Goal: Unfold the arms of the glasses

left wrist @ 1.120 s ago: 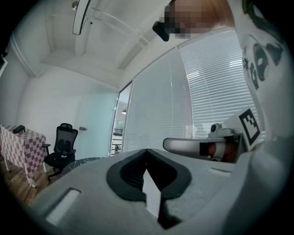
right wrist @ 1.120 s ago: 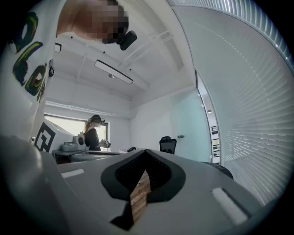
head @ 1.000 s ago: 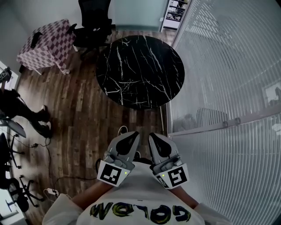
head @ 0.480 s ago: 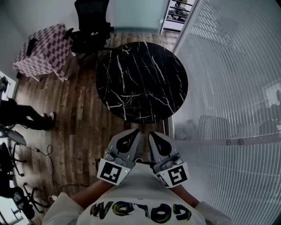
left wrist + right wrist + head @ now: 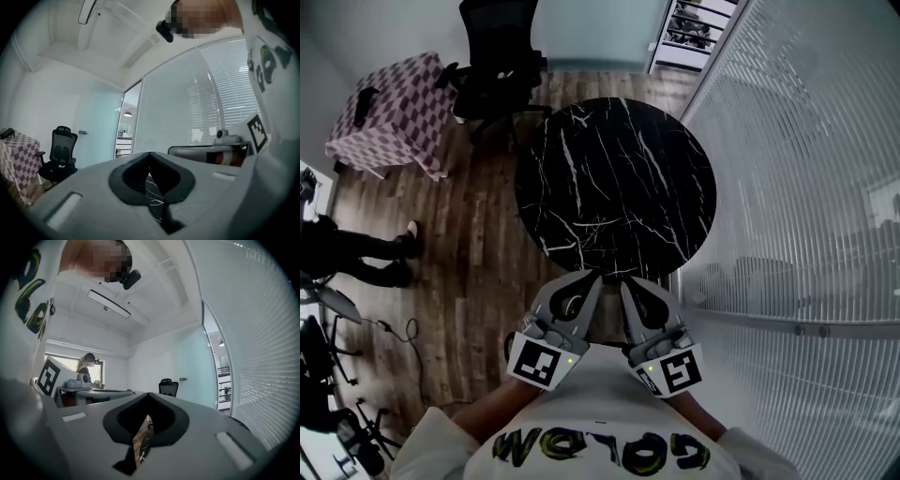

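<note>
No glasses show in any view. In the head view both grippers are held close to the person's chest, side by side and pointing toward a round black marble table (image 5: 619, 183). My left gripper (image 5: 588, 278) is shut with nothing between its jaws, and its tip sits just short of the table's near edge. My right gripper (image 5: 630, 284) is shut and empty too. In the left gripper view the left gripper (image 5: 150, 153) has its jaws meeting at the tip; the right gripper (image 5: 149, 394) looks the same in the right gripper view.
A glass wall with blinds (image 5: 806, 169) runs along the right. A black office chair (image 5: 497, 56) stands beyond the table, and a checkered-cloth table (image 5: 394, 112) sits at the far left. A person's legs (image 5: 356, 248) and cables lie on the wood floor at left.
The marble table has drawn nearer to both grippers as the person walked toward it. Both grippers stayed shut and side by side.
</note>
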{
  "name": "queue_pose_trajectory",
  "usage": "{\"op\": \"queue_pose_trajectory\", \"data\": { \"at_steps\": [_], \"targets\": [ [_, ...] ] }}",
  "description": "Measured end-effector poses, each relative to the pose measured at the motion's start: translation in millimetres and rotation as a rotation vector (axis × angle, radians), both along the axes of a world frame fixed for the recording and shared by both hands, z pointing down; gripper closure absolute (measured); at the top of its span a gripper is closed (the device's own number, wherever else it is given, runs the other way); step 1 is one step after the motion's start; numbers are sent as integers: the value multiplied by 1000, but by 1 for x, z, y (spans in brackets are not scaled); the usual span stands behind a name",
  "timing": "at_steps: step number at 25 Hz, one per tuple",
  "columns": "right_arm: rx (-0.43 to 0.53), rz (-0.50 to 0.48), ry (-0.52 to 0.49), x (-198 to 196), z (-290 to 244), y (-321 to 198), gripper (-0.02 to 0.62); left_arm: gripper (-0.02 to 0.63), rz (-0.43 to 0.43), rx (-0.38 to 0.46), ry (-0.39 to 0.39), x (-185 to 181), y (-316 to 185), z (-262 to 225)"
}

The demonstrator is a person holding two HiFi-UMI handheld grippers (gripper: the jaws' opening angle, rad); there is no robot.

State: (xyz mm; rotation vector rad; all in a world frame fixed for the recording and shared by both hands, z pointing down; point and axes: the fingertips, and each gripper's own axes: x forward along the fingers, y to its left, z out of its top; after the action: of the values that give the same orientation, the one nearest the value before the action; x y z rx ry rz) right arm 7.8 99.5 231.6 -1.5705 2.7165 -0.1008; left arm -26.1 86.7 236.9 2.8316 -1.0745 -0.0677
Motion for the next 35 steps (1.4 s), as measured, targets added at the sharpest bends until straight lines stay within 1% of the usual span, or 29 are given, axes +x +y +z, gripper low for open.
{"op": "queue_pose_trajectory", "data": {
  "at_steps": [4, 10, 14, 19, 28, 35],
  "targets": [
    [-4, 15, 5, -9, 3, -21, 595, 606, 20, -7, 2, -8, -19, 4],
    [-4, 36, 6, -12, 9, -38, 595, 606, 38, -13, -21, -14, -39, 12],
    [-8, 45, 10, -9, 9, -45, 595, 606, 27, -21, -1, -16, -52, 10],
    [0, 45, 12, 0, 7, -50, 594, 606, 31, -4, 0, -6, -55, 5],
    [-14, 1, 24, 21, 4, -56, 594, 606, 6, -31, -16, 19, -54, 7],
    [-44, -3, 47, 40, 15, -62, 595, 606, -10, -59, -38, 28, -64, 18]
  ]
}}
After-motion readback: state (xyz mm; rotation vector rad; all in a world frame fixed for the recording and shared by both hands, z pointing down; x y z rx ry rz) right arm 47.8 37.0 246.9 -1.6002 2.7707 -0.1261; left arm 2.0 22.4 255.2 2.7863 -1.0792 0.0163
